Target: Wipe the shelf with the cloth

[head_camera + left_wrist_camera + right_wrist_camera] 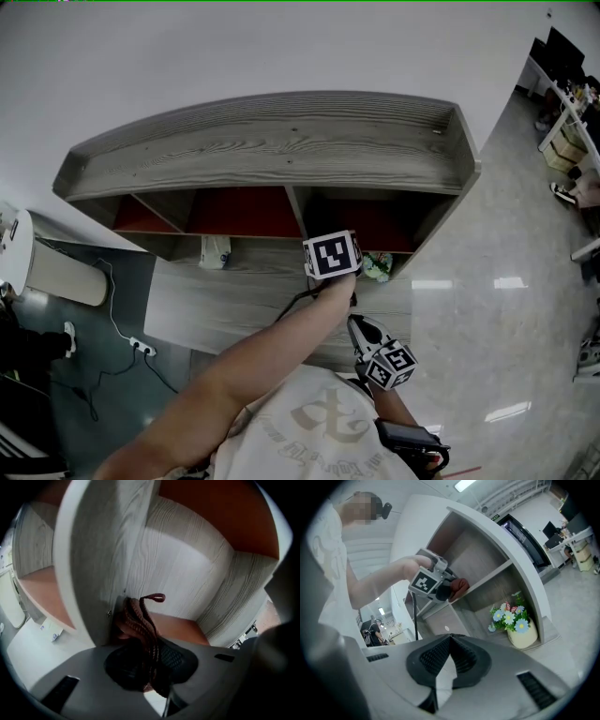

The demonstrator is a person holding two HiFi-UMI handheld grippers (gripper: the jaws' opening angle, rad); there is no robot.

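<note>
The grey wood-grain shelf (272, 141) has orange-backed compartments. My left gripper (152, 660) is shut on a reddish-brown cloth (140, 618), which bunches against the shelf's upright divider (103, 564) at a compartment's front edge. In the right gripper view the left gripper's marker cube (425, 583) and the cloth (460, 586) show at the middle shelf board. From the head view the left gripper (333, 258) reaches under the shelf top, its fingers hidden. My right gripper (450, 641) is shut on nothing and hangs back low, near my body (370, 337).
A cream pot of artificial flowers (518, 627) stands in the lower right compartment (378, 267). A small white object (216, 251) sits on the lower board to the left. A white appliance (56, 267) and a cable with a power strip (141, 347) lie left of the shelf.
</note>
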